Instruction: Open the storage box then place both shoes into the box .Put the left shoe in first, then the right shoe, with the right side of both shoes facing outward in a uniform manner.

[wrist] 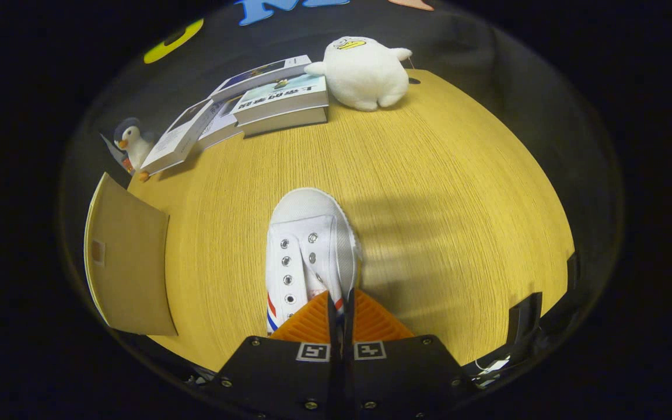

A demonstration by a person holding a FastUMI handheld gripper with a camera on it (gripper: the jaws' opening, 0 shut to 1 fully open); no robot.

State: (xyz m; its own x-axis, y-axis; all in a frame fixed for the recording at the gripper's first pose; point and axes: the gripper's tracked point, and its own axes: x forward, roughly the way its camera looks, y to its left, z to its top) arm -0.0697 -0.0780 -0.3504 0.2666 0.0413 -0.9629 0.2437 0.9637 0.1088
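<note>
You have a white canvas sneaker point(307, 251) pinched at its side wall: the gripper point(340, 315) has its two fingers drawn almost together on the thin edge of the upper by the eyelets, so the jaws are closed on the shoe. The toe points straight ahead of the jaws, and the red and blue stripe sits just to the left of the fingers. Whether the sole rests on the wooden table point(441, 192) or hangs just above it, you cannot tell from here.

The brown cardboard box point(129, 262) lies off to the left of the jaws, well apart from the shoe; its flat top face suggests it may still be closed, so check that before you carry anything over. A grip on one thin wall will likely let the shoe swing, so move slowly and keep the toe level. Turn the wrist early so the shoe's right side ends up facing outward.

Far beyond the toe are stacked books point(266, 102), a white duck plush point(365, 73) and a small penguin toy point(132, 143); stay clear of them.
</note>
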